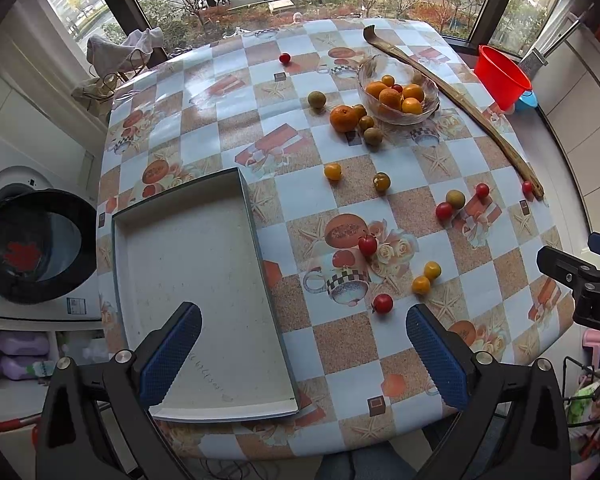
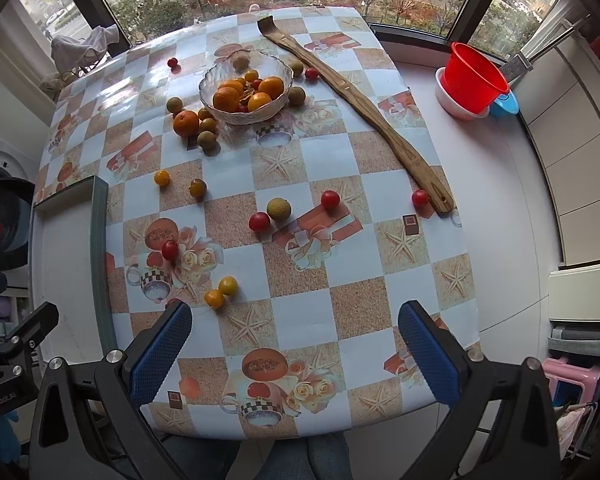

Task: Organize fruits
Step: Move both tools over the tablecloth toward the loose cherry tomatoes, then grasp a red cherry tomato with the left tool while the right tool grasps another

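A glass bowl [image 1: 428, 114] [image 2: 216, 82] holding oranges and small fruit stands at the far side of the table. A loose orange [image 1: 344, 119] [image 2: 186, 123] and brown-green fruits lie beside it. Red and yellow cherry tomatoes, among them one red tomato [image 1: 383, 303], are scattered across the middle. An empty white tray [image 1: 196, 280] [image 2: 66, 248] lies at the near left. My left gripper [image 1: 304, 354] hovers open over the tray's near right corner. My right gripper [image 2: 296, 354] is open above the table's near edge, holding nothing.
A long wooden back-scratcher [image 1: 456, 96] [image 2: 356, 100] lies diagonally on the right of the table. A red bucket [image 2: 474, 78] stands on the sill at the right. A washing machine [image 1: 28, 248] with its door open is on the left.
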Available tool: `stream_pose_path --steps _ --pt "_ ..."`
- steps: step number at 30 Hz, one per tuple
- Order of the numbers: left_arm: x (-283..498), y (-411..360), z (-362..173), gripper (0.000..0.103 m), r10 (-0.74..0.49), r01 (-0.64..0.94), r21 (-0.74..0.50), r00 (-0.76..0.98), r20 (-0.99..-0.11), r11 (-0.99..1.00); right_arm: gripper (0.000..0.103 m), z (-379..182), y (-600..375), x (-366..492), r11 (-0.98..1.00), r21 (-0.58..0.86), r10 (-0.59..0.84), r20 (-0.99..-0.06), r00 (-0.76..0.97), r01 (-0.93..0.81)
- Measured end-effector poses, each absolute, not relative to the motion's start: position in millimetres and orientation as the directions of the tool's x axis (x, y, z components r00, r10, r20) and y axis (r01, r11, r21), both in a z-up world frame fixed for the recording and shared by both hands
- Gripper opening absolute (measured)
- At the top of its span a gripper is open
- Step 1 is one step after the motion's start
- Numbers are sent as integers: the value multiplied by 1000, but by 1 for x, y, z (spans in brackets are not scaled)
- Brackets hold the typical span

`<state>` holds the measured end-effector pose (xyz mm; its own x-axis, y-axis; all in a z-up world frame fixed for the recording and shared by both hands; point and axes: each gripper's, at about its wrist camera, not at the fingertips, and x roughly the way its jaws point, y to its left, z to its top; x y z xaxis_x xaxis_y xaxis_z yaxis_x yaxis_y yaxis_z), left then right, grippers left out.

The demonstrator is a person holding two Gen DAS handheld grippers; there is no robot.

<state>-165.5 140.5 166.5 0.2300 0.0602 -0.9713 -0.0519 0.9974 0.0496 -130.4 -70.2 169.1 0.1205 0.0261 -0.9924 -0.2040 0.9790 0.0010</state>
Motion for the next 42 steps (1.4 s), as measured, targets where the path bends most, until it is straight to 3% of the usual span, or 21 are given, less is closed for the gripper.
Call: stream_pose_path --steps 11,26,42 --pt "-170 142 151 103 63 -66 51 200 -978 997 103 157 -82 -133 987 29 45 -994 97 -159" --pt "-134 129 91 103 53 -57 46 137 -989 997 103 106 -96 -120 992 83 85 -996 12 -93" --pt "-100 102 26 103 60 -56 52 140 -988 997 103 53 -124 -66 995 82 85 -994 64 -55"
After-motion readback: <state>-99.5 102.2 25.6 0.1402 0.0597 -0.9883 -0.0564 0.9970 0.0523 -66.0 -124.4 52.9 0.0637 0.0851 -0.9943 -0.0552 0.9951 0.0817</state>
